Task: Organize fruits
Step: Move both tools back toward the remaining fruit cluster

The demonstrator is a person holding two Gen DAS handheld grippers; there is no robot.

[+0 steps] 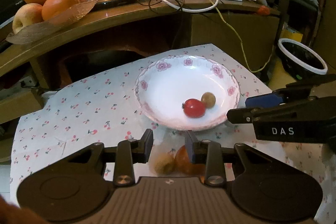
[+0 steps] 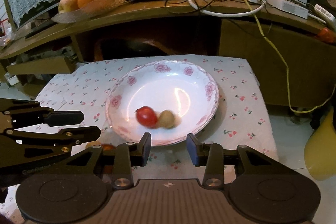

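White letters reading "DAS" are showing on the black body of the right gripper (image 1: 237, 110), seen from the left wrist view. No other writing is coming through clearly enough to read.

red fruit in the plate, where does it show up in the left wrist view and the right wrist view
Left wrist view: the red fruit lies right of centre, in the near right part of the floral plate, touching the brown fruit behind it.
Right wrist view: the red fruit lies left of centre, in the plate's near part, the brown fruit at its right.
Shared landmark: the plate's pink flower rim.
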